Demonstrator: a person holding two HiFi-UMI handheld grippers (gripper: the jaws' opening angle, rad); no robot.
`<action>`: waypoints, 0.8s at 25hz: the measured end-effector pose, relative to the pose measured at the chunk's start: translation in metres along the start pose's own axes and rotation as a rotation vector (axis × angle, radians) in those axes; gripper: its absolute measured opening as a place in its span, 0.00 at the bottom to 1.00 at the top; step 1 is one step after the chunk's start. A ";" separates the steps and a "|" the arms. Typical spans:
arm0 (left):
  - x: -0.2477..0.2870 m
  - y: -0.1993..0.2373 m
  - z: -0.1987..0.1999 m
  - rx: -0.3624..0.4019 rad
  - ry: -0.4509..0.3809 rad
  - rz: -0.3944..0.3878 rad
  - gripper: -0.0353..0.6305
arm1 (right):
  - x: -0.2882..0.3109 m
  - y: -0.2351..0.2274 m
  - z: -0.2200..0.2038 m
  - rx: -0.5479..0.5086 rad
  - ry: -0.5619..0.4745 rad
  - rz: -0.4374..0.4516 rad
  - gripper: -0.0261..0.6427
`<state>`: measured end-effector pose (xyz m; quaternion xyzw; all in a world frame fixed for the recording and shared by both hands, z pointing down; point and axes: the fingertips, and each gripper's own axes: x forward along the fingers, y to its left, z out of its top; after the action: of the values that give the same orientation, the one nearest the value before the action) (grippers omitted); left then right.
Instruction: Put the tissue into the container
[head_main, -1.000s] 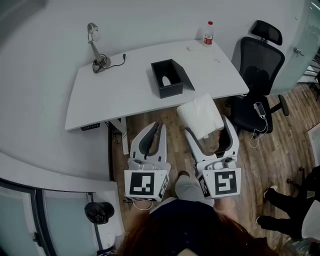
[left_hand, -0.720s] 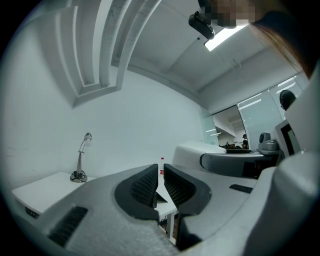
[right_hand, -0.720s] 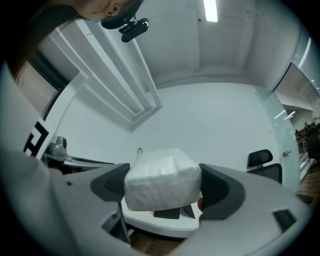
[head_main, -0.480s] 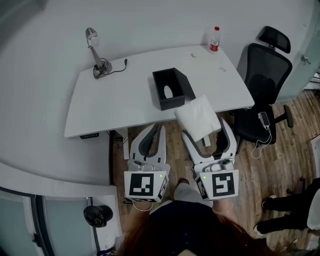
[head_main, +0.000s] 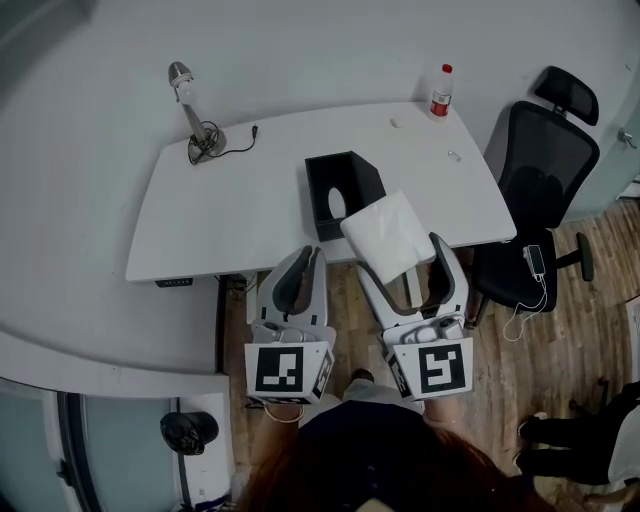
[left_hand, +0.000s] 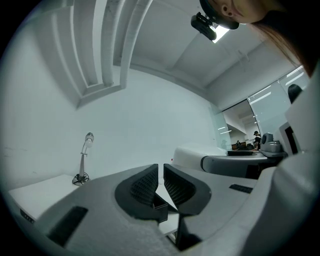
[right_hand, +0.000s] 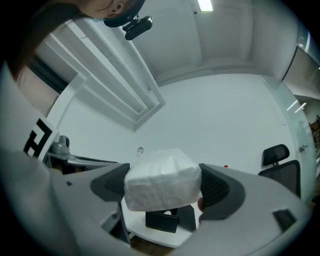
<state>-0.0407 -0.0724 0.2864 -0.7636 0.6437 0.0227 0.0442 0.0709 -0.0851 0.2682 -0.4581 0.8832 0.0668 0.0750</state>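
A white block of tissue (head_main: 388, 234) (right_hand: 161, 179) is clamped between the jaws of my right gripper (head_main: 400, 256) (right_hand: 162, 185), held over the near edge of the white desk (head_main: 230, 210). The black open-topped container (head_main: 342, 190) (right_hand: 162, 220) stands on the desk just beyond and left of the tissue, with an oval hole in its front wall. My left gripper (head_main: 300, 272) (left_hand: 160, 186) hangs below the desk's near edge, its jaws together with nothing between them.
A desk lamp (head_main: 190, 110) (left_hand: 83, 159) with its cord stands at the desk's far left. A red-capped bottle (head_main: 440, 91) is at the far right corner. A black office chair (head_main: 540, 180) (right_hand: 277, 155) sits right of the desk on the wooden floor.
The desk and container have drawn nearer in view. My right gripper with the tissue has moved forward, from over the floor to the desk's near edge beside the container.
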 end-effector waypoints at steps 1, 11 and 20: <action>0.003 0.000 0.000 0.004 0.001 0.009 0.13 | 0.002 -0.004 -0.002 0.002 0.002 0.001 0.66; 0.025 0.001 -0.007 0.010 0.026 0.030 0.13 | 0.020 -0.019 -0.015 0.031 0.013 0.025 0.66; 0.046 0.009 -0.009 0.006 0.018 0.019 0.12 | 0.037 -0.031 -0.025 0.026 0.027 0.001 0.66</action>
<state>-0.0420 -0.1198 0.2906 -0.7575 0.6514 0.0144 0.0408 0.0731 -0.1369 0.2838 -0.4574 0.8852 0.0492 0.0689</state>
